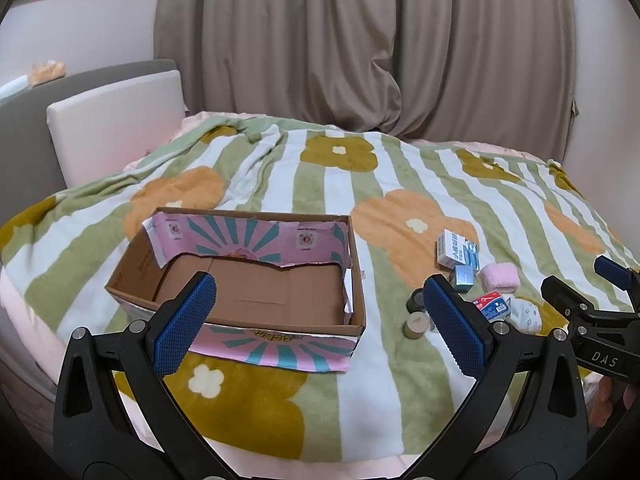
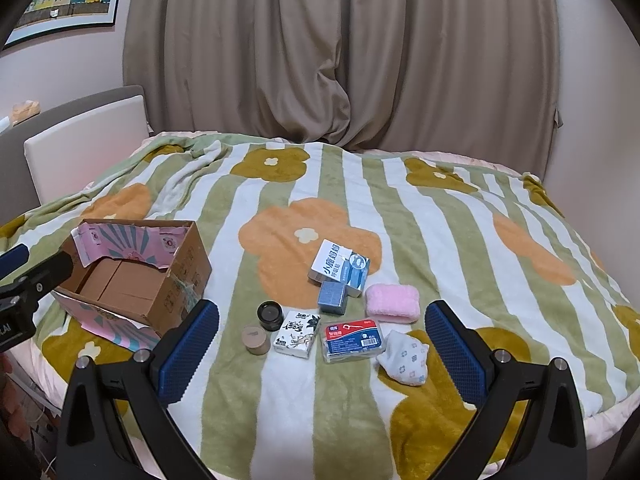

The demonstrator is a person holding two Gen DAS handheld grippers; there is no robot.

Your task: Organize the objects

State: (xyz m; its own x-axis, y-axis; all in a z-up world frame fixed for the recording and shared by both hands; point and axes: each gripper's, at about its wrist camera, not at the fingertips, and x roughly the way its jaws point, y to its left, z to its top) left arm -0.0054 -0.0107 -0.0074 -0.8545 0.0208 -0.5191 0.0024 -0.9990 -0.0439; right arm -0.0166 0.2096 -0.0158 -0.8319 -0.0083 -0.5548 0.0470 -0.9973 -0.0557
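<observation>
On the flowered blanket [image 2: 344,208] sits the cardboard box [image 1: 256,280], empty, so nothing is sorted yet. All items lie just right of it in a loose cluster: white-blue carton [image 2: 340,266], pink towel [image 2: 393,304], red-blue packet [image 2: 352,339], tissue pack [image 2: 297,333], patterned sock [image 2: 404,356], small blue box [image 2: 332,297], tan jar [image 2: 256,340], black jar [image 2: 270,314]. Left gripper [image 1: 320,316] and right gripper [image 2: 322,354] both hang spread wide, holding nothing; the whole task remains.

A flowered blanket [image 2: 340,208] carries a cardboard box [image 2: 188,268] and small items [image 2: 348,340].
</observation>
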